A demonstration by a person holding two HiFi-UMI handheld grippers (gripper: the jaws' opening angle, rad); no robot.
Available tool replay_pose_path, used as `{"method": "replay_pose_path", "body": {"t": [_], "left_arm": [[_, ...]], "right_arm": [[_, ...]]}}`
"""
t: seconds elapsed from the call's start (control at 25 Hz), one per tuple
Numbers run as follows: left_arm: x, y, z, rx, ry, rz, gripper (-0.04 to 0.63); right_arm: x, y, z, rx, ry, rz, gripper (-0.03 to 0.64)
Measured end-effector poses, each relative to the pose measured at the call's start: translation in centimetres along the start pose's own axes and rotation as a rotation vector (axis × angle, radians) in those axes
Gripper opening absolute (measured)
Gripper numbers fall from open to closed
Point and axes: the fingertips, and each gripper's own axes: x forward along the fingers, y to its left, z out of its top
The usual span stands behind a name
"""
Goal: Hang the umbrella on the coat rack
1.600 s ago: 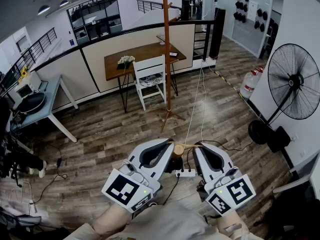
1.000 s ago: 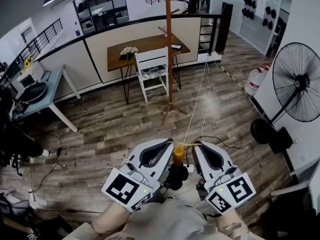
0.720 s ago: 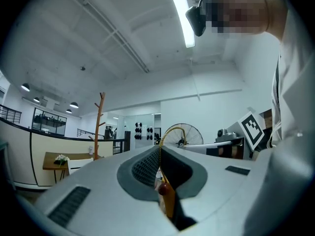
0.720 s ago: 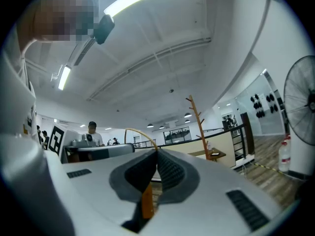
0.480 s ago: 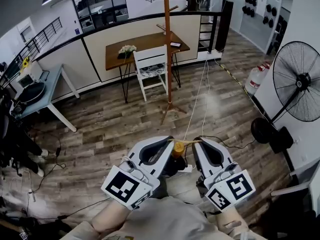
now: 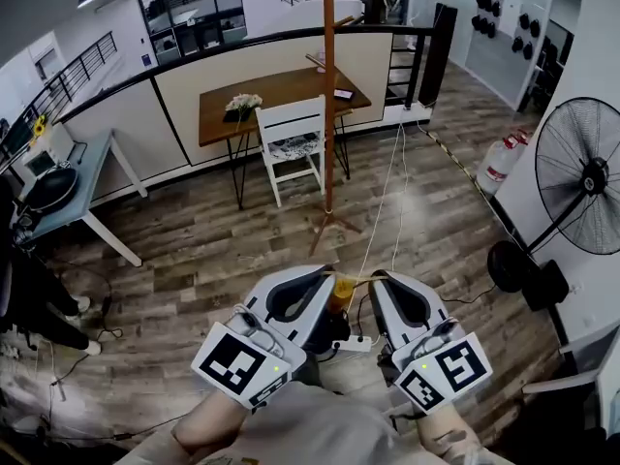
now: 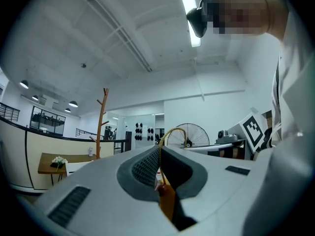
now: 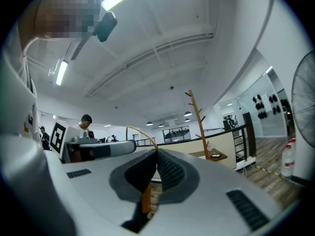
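Down at the near edge of the head view, the left gripper and right gripper sit side by side with their tips pointing at each other. A thin yellowish loop is stretched between the two tips. The umbrella hangs from it in the gap, orange handle on top and dark body below. The coat rack is way off on the far side, standing on the wood floor, well apart from the umbrella. Just left of it there's a white chair at a wooden worktop with flowers on it. There's a big fan over on the right.

Left gripper view: the fingers are pressed together and pinching the loop, which arcs out of the tips to the right, toward the right gripper. The umbrella shows as an orange bit right under the fingers. The coat rack is far off to the left, and the fan is behind the tips.

Right gripper view: same deal, mirrored. The fingers are clamped on the loop, which curves left toward the left gripper. The umbrella peeks out orange below the fingers. The coat rack is far right, and a person stands at the far left.
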Motion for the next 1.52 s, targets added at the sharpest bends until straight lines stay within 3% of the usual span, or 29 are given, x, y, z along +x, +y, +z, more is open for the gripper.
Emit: {"method": "replay_pose_path", "body": {"t": [0.8,1.12,1.52], "left_arm": [[15.2,23.8,0.3,0.0,0.025,-0.138,0.008],[20.5,29.6,2.4,0.01,-0.021,-0.157,0.008],[28.7,32.9,3.6,0.007,-0.039,-0.235,0.008]], "right_arm": [[25.0,-12.9,2.5,0.003,-0.016,-0.144,0.006],[30.7,-17.2,5.0,-0.049,-0.033,-0.143,0.008],[34.9,-24.7,7.9,-0.034,-0.074,-0.122,0.008]]}}
